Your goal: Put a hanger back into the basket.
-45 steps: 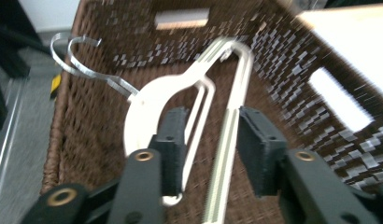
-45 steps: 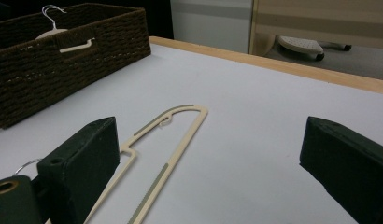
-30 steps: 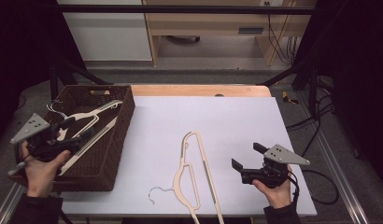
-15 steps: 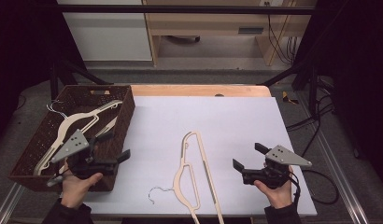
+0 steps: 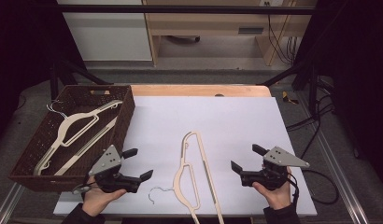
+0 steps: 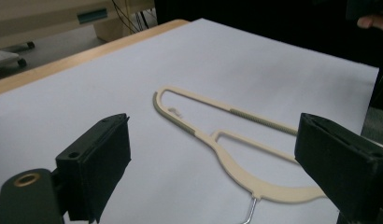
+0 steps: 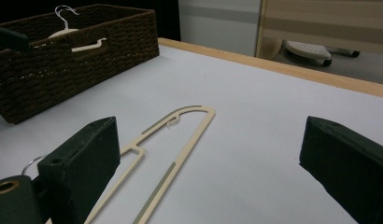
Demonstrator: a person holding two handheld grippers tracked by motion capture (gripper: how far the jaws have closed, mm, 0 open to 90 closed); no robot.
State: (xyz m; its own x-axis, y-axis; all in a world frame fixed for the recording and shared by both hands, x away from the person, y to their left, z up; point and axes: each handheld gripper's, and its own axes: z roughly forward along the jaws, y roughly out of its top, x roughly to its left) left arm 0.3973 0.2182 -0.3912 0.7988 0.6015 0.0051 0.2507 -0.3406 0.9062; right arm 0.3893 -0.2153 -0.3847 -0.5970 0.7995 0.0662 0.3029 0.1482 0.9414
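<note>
I see the cream hanger [image 5: 192, 179] lying flat on the white table [image 5: 245, 121], near its front edge, between my two tools. It is slim and pale, with a long narrow loop pointing away from me, a darker ribbed strip along one bar, and a thin metal hook [image 5: 158, 192] curling out at the near left. In the left gripper view the hanger [image 6: 236, 154] lies beyond and between the jaws, touching neither.

My left tool [image 5: 136, 164] sits just beside the front right corner of the wicker basket [image 5: 126, 116], held level in the left hand [image 5: 100, 196] and pointing right toward the hanger. Its jaws have just been opening and now stand wide apart with nothing between them. A second cream hanger [image 5: 75, 133] lies inside the basket.

My right tool [image 5: 245, 157] is held low over the table at the right, the right hand [image 5: 273, 193] gripping it from below, pointing left toward the hanger. Its jaws are also spread wide and empty.
</note>
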